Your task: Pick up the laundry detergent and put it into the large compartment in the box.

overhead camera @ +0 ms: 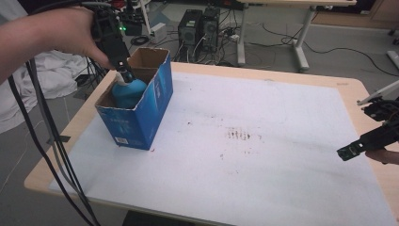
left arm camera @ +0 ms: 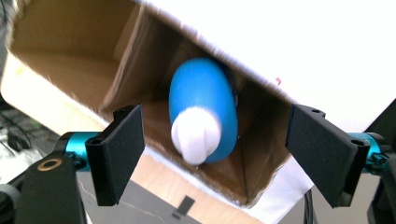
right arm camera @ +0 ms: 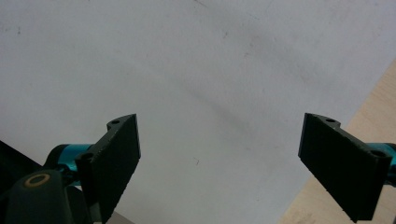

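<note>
Wooden table [overhead camera: 357, 89] carried a white mat [overhead camera: 263, 155] over most of its top; the mat showed dark smudges near its middle. Behind the table, two black computer towers [overhead camera: 197, 28] and loose cables lay on the grey floor, with white cloth [overhead camera: 56, 75] at far left.

Blue cardboard box [overhead camera: 141, 113] stood open-topped at the mat's far-left corner. Inside it sat a blue bottle [overhead camera: 128, 92] with a white cap [overhead camera: 123, 74], upright or nearly so, cap toward the opening. In the left gripper view the bottle [left arm camera: 203, 107] rested against the brown inner wall of the box [left arm camera: 65, 51], cap [left arm camera: 196, 133] nearest the camera.

Left gripper [overhead camera: 121, 63], held in the person's left hand [overhead camera: 75, 33], hung directly over the box mouth, tips at the cap. Jaws were spread wide apart, one either side of the bottle, not touching it.

Right gripper [overhead camera: 350, 151] was at the table's right edge, well apart from the box. Its jaws were also wide apart, with bare mat [right arm camera: 196, 93] and a strip of wood between and beneath them.
</note>
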Action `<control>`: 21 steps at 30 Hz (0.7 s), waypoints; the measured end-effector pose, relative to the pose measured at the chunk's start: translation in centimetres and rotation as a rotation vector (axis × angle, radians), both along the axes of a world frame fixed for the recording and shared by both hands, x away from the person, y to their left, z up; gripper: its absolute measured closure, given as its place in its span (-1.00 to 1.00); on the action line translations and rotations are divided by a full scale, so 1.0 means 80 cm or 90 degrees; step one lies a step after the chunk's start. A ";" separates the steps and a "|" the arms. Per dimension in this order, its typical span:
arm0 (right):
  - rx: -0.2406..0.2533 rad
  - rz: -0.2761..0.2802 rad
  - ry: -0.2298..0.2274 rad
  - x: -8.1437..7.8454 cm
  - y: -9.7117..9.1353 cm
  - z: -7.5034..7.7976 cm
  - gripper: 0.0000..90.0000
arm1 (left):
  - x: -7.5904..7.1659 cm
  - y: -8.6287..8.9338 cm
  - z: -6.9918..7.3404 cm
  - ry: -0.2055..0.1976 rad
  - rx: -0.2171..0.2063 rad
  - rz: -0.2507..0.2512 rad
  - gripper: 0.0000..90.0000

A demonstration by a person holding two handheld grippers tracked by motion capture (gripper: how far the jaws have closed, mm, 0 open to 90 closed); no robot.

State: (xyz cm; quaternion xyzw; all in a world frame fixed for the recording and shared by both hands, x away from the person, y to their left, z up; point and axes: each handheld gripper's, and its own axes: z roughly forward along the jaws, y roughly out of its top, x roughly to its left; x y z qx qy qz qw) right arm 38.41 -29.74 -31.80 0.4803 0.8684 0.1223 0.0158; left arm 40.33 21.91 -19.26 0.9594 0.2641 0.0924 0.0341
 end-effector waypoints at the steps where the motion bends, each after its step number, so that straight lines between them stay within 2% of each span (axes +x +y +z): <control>1: -0.002 0.000 -0.002 -0.001 -0.001 0.001 -0.73 | 0.000 -0.006 0.002 0.001 0.004 -0.011 -0.56; 7: -0.001 0.002 -0.008 -0.003 0.000 0.004 -0.73 | 0.000 -0.048 -0.006 0.004 0.012 -0.073 -0.58; 9: -0.002 0.000 -0.004 -0.004 0.002 0.005 -0.73 | 0.001 -0.062 -0.009 0.007 0.002 -0.084 -0.58; 10: -0.003 0.004 -0.007 -0.004 0.003 0.005 -0.73 | 0.002 -0.069 -0.010 0.007 0.004 -0.100 -0.58; 15: -0.001 -0.001 -0.012 -0.005 0.003 0.009 -0.73 | 0.006 -0.098 -0.017 0.008 -0.011 -0.131 -0.58; 21: -0.003 -0.005 -0.019 -0.004 0.000 0.015 -0.73 | 0.007 -0.129 -0.024 0.009 -0.015 -0.168 -0.58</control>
